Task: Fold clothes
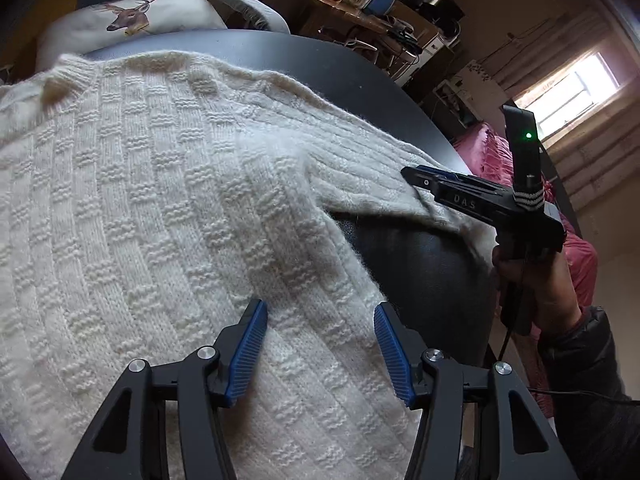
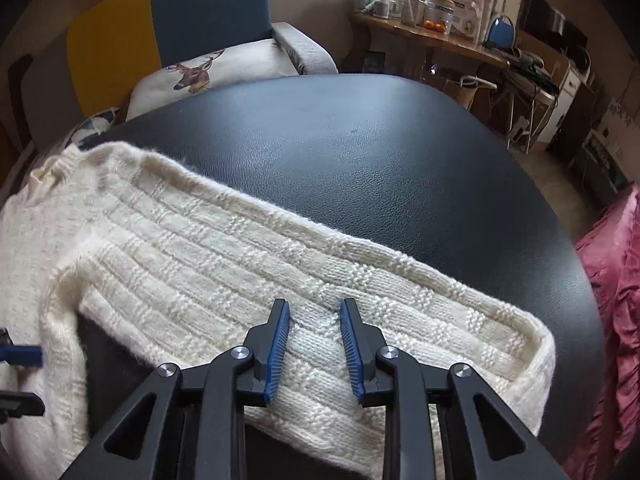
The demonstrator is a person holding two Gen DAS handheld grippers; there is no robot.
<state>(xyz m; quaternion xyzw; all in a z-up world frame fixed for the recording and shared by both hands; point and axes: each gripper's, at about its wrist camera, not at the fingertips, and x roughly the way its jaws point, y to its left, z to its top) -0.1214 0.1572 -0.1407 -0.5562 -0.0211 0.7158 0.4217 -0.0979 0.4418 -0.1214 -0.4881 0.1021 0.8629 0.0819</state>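
Observation:
A cream knitted sweater lies spread flat on the black leather-look table. My left gripper hovers open over the sweater's body near its side edge, with nothing between the blue pads. One sleeve stretches out to the right across the table, cuff near the table's right edge. Above the middle of that sleeve my right gripper is open, fingers apart, with only the knit beneath. In the left wrist view the right gripper shows side-on, held by a hand.
Behind the table stands an armchair with a deer-print cushion. A wooden sideboard with mugs and jars is at the back right. Pink bedding lies past the table's right edge. The far half of the table shows bare black surface.

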